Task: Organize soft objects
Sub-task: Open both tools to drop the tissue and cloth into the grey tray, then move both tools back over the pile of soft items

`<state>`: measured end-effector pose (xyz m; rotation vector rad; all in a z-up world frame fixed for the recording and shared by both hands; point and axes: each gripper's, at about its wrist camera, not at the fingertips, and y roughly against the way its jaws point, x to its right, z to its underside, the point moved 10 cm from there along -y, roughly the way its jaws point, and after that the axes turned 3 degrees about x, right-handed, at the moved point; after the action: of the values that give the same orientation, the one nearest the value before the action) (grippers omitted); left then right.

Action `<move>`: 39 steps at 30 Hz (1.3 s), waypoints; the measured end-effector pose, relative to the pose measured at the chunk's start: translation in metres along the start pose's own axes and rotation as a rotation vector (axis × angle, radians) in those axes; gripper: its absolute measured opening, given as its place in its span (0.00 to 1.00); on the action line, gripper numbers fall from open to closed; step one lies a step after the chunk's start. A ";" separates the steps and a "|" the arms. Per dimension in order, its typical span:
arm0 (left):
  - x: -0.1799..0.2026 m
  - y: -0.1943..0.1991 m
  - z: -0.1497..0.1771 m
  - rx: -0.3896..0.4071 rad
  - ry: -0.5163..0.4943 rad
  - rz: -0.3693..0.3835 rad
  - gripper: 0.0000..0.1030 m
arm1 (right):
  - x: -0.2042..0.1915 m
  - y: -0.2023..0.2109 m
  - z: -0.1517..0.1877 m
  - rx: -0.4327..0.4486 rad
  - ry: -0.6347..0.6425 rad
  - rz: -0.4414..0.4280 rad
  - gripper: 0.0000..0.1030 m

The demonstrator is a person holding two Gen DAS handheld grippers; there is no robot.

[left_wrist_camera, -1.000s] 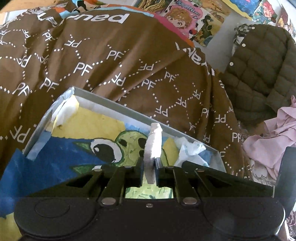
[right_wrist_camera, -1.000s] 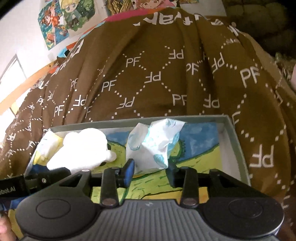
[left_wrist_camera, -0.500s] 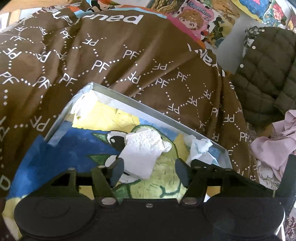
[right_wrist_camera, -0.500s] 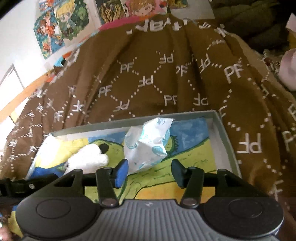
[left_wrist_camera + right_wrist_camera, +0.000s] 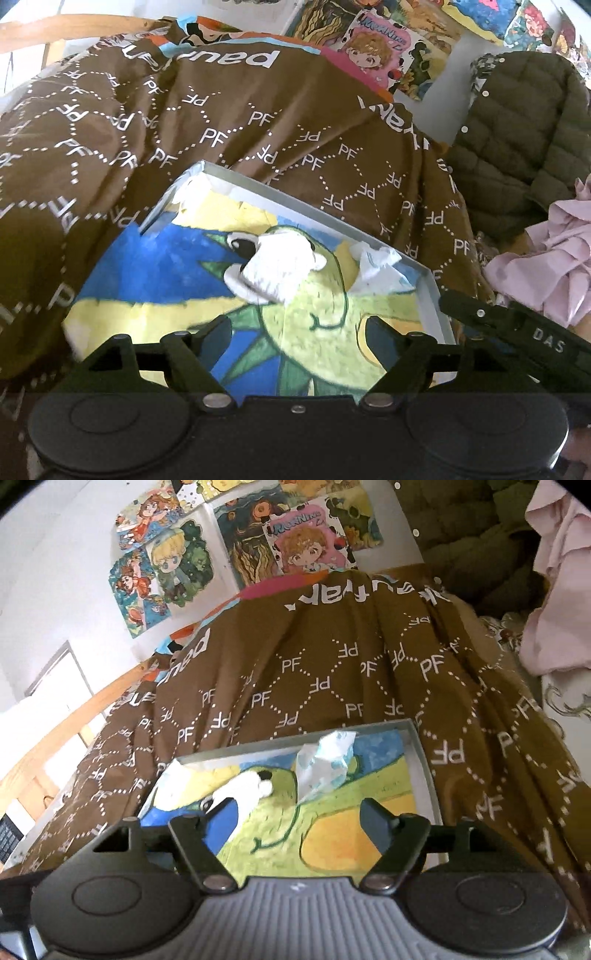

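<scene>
Grey box (image 5: 430, 291) on brown PF-print blanket (image 5: 258, 122).

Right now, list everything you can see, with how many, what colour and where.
box: one, grey, on the blanket, painted picture lining its bottom
white sock: one, white, lying in the box
paper wad: one, white with light blue, at the box's far side
blanket: one, brown with white letters, over the bed
jacket: one, olive, beyond the blanket
pink cloth: one, beside the jacket
posters: several, colourful, on the wall
left gripper: black, opening, nothing between
right gripper: black, opening, nothing between

Brown PF-patterned blanket (image 5: 229, 122), white sock (image 5: 280, 269)
</scene>
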<state>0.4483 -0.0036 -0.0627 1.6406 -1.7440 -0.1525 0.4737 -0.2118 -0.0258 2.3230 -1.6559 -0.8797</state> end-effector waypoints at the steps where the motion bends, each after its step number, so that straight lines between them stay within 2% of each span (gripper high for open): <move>1: 0.001 0.005 0.003 0.002 -0.002 -0.003 0.82 | 0.000 0.005 0.003 -0.002 0.000 -0.004 0.77; 8: 0.003 0.048 0.020 0.039 -0.019 -0.029 0.87 | -0.006 0.051 0.020 0.017 -0.003 -0.062 0.86; 12: 0.006 0.076 0.026 0.065 -0.015 -0.038 0.90 | -0.012 0.084 0.022 0.060 0.012 -0.068 0.93; 18: 0.017 0.127 0.037 0.135 -0.070 -0.043 0.96 | -0.021 0.140 0.032 0.104 0.079 -0.065 0.99; 24: 0.027 0.174 0.057 0.174 -0.082 -0.025 0.99 | -0.029 0.195 0.051 0.143 0.165 -0.047 1.00; 30: 0.040 0.221 0.077 0.224 -0.178 0.000 0.99 | -0.038 0.238 0.077 0.170 0.224 -0.019 1.00; 39: 0.041 0.253 0.112 0.217 -0.246 0.031 0.99 | -0.053 0.271 0.115 0.171 0.307 0.025 1.00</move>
<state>0.1808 -0.0381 0.0101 1.8110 -2.0295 -0.1604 0.1802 -0.2425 0.0209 2.3918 -1.6773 -0.3625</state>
